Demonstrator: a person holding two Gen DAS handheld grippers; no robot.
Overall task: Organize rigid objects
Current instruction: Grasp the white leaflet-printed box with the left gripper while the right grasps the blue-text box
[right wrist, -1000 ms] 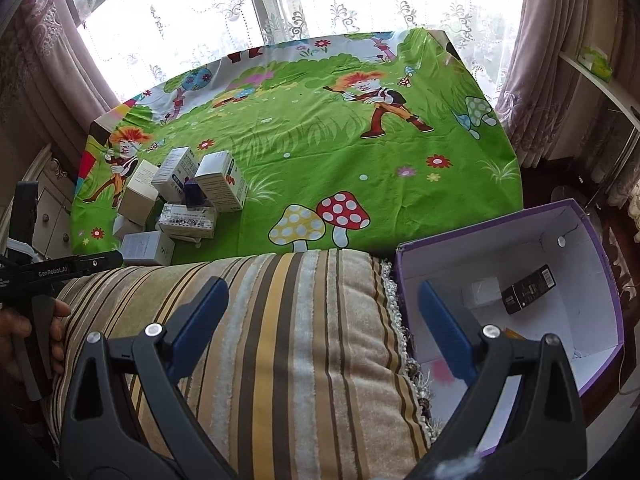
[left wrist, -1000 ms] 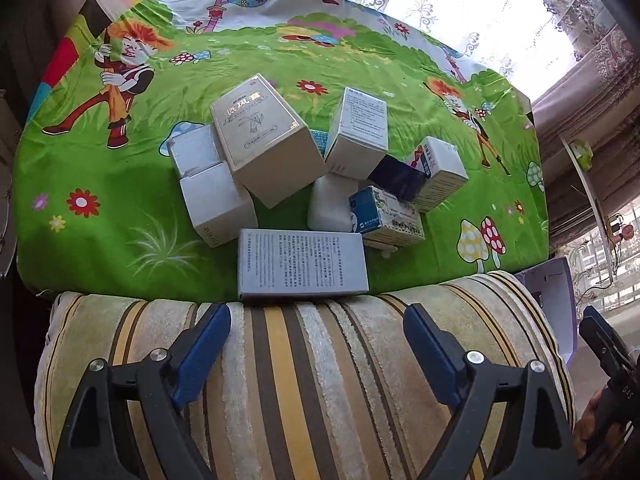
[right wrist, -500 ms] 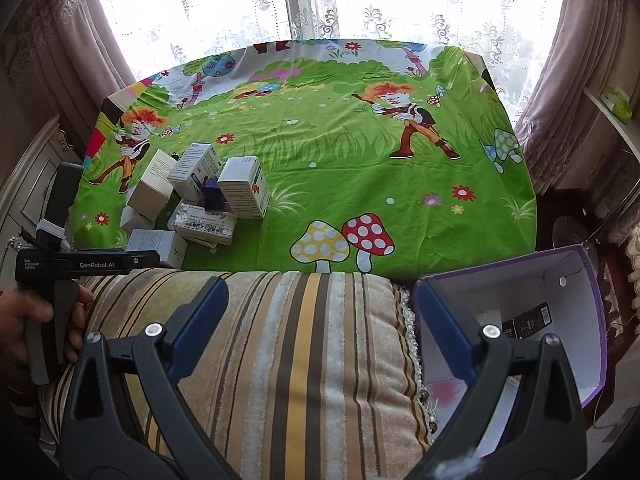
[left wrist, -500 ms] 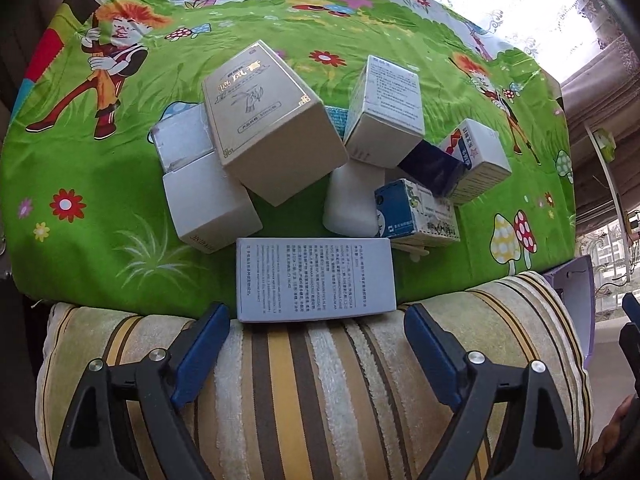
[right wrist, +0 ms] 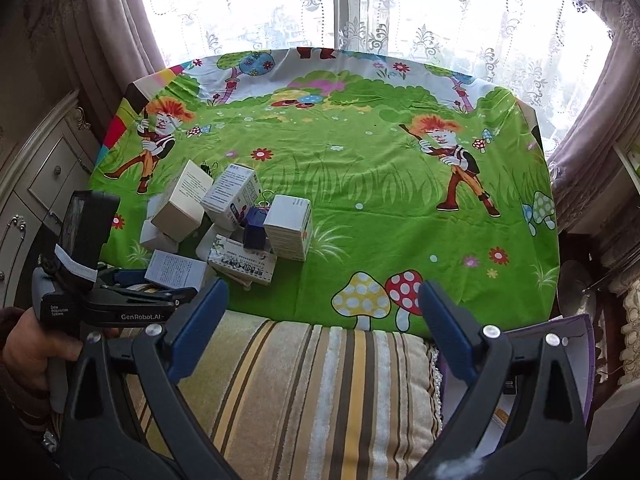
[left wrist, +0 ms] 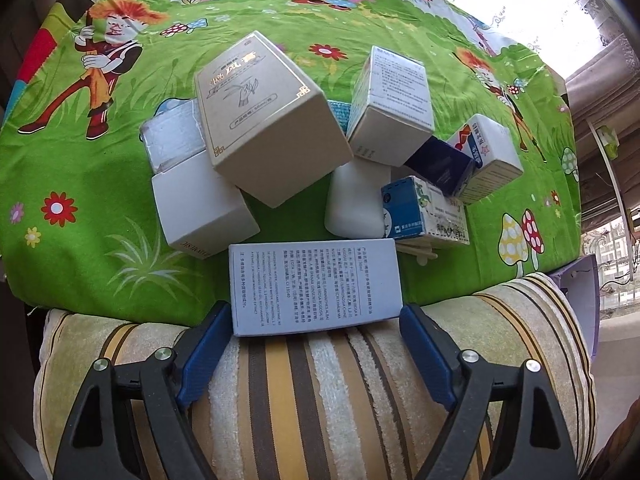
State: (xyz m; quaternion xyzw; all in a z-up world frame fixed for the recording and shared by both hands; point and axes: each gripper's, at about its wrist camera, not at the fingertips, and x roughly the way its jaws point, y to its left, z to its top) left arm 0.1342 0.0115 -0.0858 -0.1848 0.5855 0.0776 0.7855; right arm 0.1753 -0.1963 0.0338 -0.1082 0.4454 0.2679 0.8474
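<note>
Several cartons lie in a heap on the green cartoon cloth (left wrist: 100, 184): a beige gold-trimmed box (left wrist: 264, 120), a white box (left wrist: 200, 204), a white bottle (left wrist: 352, 200) and a blue-and-white box (left wrist: 420, 212). Nearest is a flat pale blue box (left wrist: 316, 284) with printed text, at the cloth's front edge. My left gripper (left wrist: 316, 316) points steeply down with this box between its blue fingers; its jaws are closing and the pads stand right at the box's two ends. The right wrist view shows that left gripper (right wrist: 132, 280) at the pale blue box (right wrist: 176, 270). My right gripper (right wrist: 320, 312) hangs open and empty over the striped cushion (right wrist: 312, 392).
A purple-rimmed open box (right wrist: 576, 332) sits low at the right, past the cushion; its corner (left wrist: 588, 280) shows in the left wrist view. A hand (right wrist: 28, 348) holds the left gripper. A cream cabinet (right wrist: 44, 176) stands left, with curtains and a window behind the table.
The left gripper came down and forward until its fingers flank the pale blue box. The right gripper swung left and rose, so the purple box has slid to the frame's right edge.
</note>
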